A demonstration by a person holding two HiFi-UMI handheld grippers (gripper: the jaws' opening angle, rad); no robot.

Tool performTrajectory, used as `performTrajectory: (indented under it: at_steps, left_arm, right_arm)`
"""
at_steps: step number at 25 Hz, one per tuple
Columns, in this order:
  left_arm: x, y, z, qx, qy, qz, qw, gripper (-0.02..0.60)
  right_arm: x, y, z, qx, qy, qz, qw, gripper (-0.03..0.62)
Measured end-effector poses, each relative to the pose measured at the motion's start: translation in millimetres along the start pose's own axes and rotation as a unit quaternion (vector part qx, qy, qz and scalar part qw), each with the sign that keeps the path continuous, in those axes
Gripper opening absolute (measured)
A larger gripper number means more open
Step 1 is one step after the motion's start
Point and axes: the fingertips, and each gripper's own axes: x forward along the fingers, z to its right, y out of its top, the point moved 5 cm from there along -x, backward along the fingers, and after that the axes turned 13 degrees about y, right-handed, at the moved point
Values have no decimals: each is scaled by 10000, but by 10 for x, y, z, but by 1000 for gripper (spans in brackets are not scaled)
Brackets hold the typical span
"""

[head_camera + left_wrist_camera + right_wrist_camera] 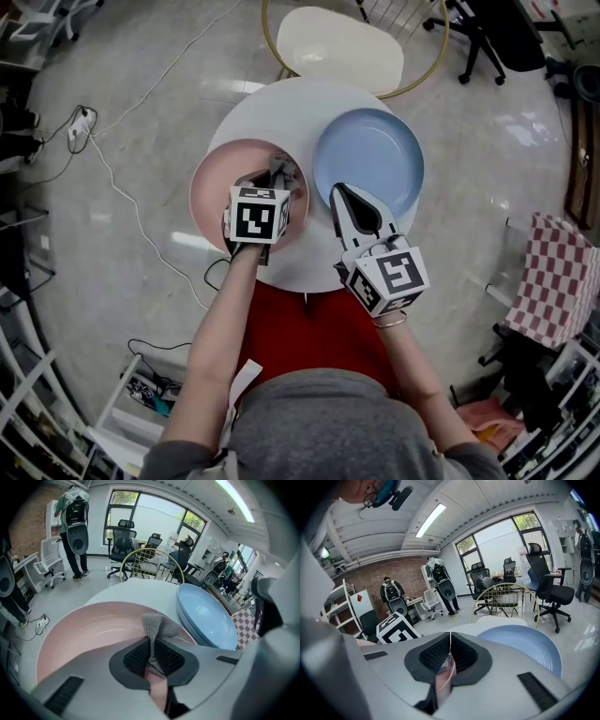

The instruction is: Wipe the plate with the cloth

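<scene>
While the left gripper point(272, 183) hangs over the pink plate point(211, 197), its jaws are clamped on a grey knit cloth point(284, 166). The left gripper view confirms it: the cloth point(159, 625) is pinched between the pads and bunches out ahead of the left gripper point(152, 644). Its free end sits low over the pink plate point(84, 630), toward the plate's right rim; can't tell if it presses on the plate.

The pink plate sits at the left edge of the round white table point(253, 108), its rim reaching past that edge. A blue plate point(370, 159) sits at the right edge, just beside the pink one; can't tell if the rims touch. The blue plate point(206, 616) also shows to the right in the left gripper view.

The right gripper point(345, 195) is near the table's near edge, tips pointing at the near-left rim of the blue plate. In the right gripper view its jaws are together, tips meeting, with nothing between them point(450, 637). The blue plate point(525, 644) lies ahead and to the right.

Off the table, a cream chair seat point(337, 47) stands beyond the far edge. A red-and-white checked fabric point(553, 281) is off to the right, and a white cable point(122, 178) runs across the floor on the left.
</scene>
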Motion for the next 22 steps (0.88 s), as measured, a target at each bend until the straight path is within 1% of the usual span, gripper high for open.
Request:
performTrajectory:
  at_steps: [5, 11, 16, 22]
  left_arm:
    - [-65, -69, -340, -396, 314, -5, 9987, 35]
    - [-223, -253, -803, -741, 794, -94, 9940, 35]
    - [-314, -387, -1044, -750, 1132, -157, 9906, 35]
    - [-392, -495, -1206, -735, 1287, -222, 9887, 35]
  right_arm:
    - [154, 30, -78, -96, 264, -125, 9995, 29]
    - [352, 61, -277, -258, 587, -286, 9975, 29]
    - [481, 49, -440, -346, 763, -381, 9958, 29]
    - [579, 11, -582, -374, 860, -437, 9946, 29]
